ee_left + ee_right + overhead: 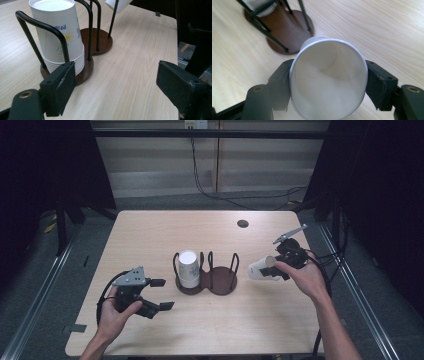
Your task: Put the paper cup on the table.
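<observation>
The right tool (278, 265) grips a white paper cup (261, 268) by its rim, holding it on its side above the pale wooden bench (150, 230), just right of the dark two-ring wire cup holder (220, 280). A stack of floral paper cups (189, 268) stands upside down in the holder's left ring. The left tool (161, 294) rests open and empty on the bench.

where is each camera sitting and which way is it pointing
high view: fixed above the person's side, looking forward and down on the light wooden table; both forearms show.
left gripper view: rides the left claw, facing the stack of white floral paper cups in the black wire, brown-based cup holder; open black jaws show.
right gripper view: rides the right claw, looking into the white paper cup it grips.
All three share the holder.
</observation>
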